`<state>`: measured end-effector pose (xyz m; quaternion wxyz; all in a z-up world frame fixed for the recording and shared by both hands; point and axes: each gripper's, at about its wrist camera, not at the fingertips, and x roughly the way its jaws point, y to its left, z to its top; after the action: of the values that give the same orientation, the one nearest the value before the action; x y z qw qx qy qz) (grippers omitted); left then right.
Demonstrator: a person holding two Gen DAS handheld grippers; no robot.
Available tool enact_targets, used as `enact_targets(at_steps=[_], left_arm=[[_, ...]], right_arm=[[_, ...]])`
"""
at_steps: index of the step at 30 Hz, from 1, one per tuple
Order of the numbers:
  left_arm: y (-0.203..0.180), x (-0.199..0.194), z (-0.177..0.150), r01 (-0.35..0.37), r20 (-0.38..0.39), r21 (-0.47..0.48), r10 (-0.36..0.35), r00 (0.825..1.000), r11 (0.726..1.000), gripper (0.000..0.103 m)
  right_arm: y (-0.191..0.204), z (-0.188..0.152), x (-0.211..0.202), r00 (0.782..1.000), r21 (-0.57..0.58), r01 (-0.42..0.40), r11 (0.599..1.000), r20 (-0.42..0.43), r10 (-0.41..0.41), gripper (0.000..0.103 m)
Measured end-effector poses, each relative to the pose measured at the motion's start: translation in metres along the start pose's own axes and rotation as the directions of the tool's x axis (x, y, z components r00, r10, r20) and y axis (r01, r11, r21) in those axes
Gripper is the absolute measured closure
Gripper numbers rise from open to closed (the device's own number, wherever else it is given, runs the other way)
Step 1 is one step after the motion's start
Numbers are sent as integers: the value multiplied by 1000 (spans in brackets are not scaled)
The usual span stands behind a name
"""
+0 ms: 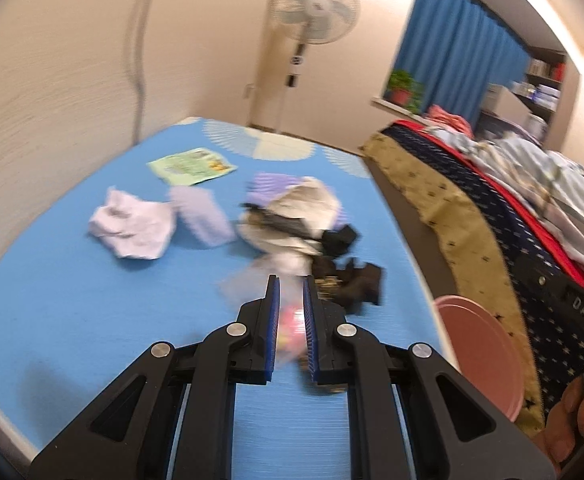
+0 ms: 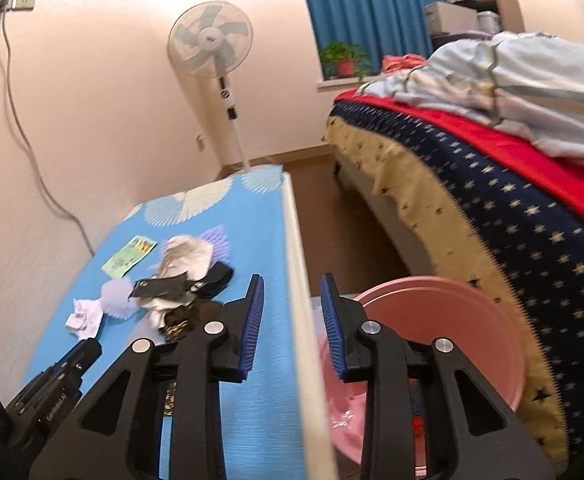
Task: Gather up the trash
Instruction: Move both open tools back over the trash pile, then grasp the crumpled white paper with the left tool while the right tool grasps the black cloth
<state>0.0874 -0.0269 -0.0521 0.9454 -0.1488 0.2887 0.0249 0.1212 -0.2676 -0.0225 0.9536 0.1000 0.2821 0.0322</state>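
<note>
My left gripper (image 1: pixel 291 286) is shut on a blurred clear wrapper with pink and yellow print (image 1: pixel 290 326), held above the blue table (image 1: pixel 92 312). Trash lies on the table: a crumpled white paper (image 1: pixel 132 226), a lilac piece (image 1: pixel 202 216), a green printed packet (image 1: pixel 192 166), a grey-white crumpled heap (image 1: pixel 292 212) and dark wrappers (image 1: pixel 351 280). My right gripper (image 2: pixel 292 288) is open and empty, straddling the table's white right edge (image 2: pixel 297 280), above a pink basin (image 2: pixel 443 320) on the floor. The left gripper's body shows in the right wrist view (image 2: pixel 52 384).
A bed (image 2: pixel 491 184) with a starred navy cover and bedding stands right of the basin. A standing fan (image 2: pixel 212 44) is past the table's far end. A cable (image 2: pixel 24 128) hangs down the left wall. The basin also shows in the left wrist view (image 1: pixel 479 352).
</note>
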Motion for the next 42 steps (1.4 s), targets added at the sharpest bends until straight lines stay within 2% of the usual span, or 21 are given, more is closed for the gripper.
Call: enact_targets(at_steps=[5, 10, 14, 18, 19, 20, 22, 24, 30, 39, 40, 42], left_arm=[[21, 1, 1, -73, 2, -33, 73, 997, 997, 91], [48, 0, 7, -140, 22, -106, 143, 989, 984, 91], [63, 5, 13, -174, 23, -153, 180, 983, 973, 91], [74, 18, 16, -201, -10, -196, 203, 979, 960, 90], [77, 21, 16, -205, -20, -208, 205, 978, 956, 86], [79, 24, 17, -212, -29, -221, 211, 977, 952, 76], [84, 30, 17, -226, -43, -246, 222, 974, 943, 66], [88, 35, 19, -228, -53, -272, 222, 974, 935, 64], [98, 47, 19, -235, -99, -334, 214, 972, 913, 64], [104, 61, 22, -243, -130, -371, 209, 969, 896, 65], [105, 62, 22, -240, -131, -375, 205, 970, 895, 66], [107, 63, 22, -243, -134, -376, 207, 969, 894, 77]], right_arm=[[19, -10, 22, 997, -6, -59, 998, -40, 59, 74], [33, -15, 40, 992, 0, -105, 994, -69, 105, 74], [41, -19, 56, 985, 11, -140, 990, -99, 141, 72], [45, -22, 70, 979, 30, -157, 987, -127, 160, 67], [45, -22, 73, 978, 36, -161, 986, -131, 164, 63], [45, -22, 76, 976, 40, -164, 986, -135, 168, 59], [46, -21, 81, 973, 47, -171, 984, -147, 176, 56], [47, -21, 85, 970, 52, -180, 982, -156, 186, 55], [52, -27, 103, 959, 63, -186, 981, -204, 195, 54], [57, -35, 116, 949, 52, -186, 981, -248, 193, 54], [57, -36, 117, 949, 53, -187, 981, -250, 194, 54], [57, -37, 118, 946, 54, -189, 981, -257, 196, 58]])
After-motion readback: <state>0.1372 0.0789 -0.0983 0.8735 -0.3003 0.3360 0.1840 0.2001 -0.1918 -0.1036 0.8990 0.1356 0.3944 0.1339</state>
